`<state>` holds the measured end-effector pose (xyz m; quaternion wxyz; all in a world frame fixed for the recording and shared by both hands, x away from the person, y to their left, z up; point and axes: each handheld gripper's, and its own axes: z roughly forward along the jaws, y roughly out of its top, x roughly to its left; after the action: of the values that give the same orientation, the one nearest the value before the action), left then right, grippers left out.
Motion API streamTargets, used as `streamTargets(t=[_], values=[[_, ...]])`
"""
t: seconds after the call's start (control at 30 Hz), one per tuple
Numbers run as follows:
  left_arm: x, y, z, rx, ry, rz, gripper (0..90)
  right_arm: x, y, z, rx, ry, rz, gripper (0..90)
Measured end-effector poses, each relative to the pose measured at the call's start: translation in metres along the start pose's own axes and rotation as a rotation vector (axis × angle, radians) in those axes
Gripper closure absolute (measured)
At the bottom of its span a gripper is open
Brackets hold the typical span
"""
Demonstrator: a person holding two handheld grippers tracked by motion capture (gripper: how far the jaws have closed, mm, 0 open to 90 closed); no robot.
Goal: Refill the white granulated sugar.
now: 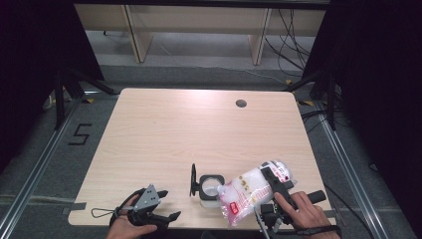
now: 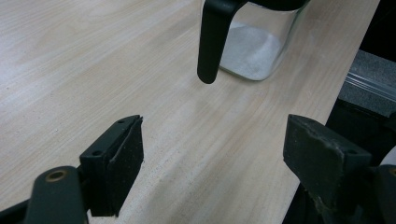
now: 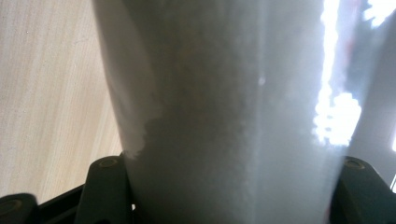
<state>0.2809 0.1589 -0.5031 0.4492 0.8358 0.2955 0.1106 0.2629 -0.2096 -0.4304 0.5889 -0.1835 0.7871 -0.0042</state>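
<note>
Tilting over the jar (image 1: 209, 188), the bag (image 1: 249, 191) of white granules lies slanted with its lower end at the jar's square open mouth; whether the bag's edge touches the rim cannot be told. The jar stands near the table (image 1: 199, 129) front edge, its black lid (image 1: 193, 180) hinged upright on the side away from the bag. In the left gripper view the jar (image 2: 254, 51) is cut off at the top; a layer of white granules covers its bottom, and the lid (image 2: 212, 39) hangs in front of it.

The right gripper (image 1: 273, 191) clamps the bag at the end farthest from the jar, jaws pressed on both sides. In the right gripper view the bag (image 3: 224, 116) is blurred and hides most of what lies behind it.

The left gripper (image 1: 161, 204) rests beside the jar on the lid side, well apart from it. Its jaws stand wide with nothing between them.
</note>
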Motion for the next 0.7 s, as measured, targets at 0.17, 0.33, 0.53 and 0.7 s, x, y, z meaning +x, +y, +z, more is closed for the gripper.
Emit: streamTargets(t=[0.17, 0.33, 0.53, 0.7], values=[[0.0000, -0.0003, -0.0001, 0.000, 0.007, -0.004, 19.7, 0.0016, 0.0009, 0.0000, 0.003, 0.004, 0.009, 41.2], [0.0013, 0.0006, -0.0002, 0.002, -0.001, 0.023, 19.7, -0.0019, 0.0012, -0.0021, 0.041, 0.031, -0.017, 41.2], [0.0006, 0.0003, -0.0001, 0.002, 0.000, 0.012, 19.8, 0.0005, 0.0000, -0.0002, 0.009, -0.005, 0.003, 41.2], [-0.0002, -0.0001, 0.0002, -0.005, 0.003, -0.003, 19.8, 0.0010, -0.0018, -0.0011, 0.012, 0.015, 0.055, 41.2]])
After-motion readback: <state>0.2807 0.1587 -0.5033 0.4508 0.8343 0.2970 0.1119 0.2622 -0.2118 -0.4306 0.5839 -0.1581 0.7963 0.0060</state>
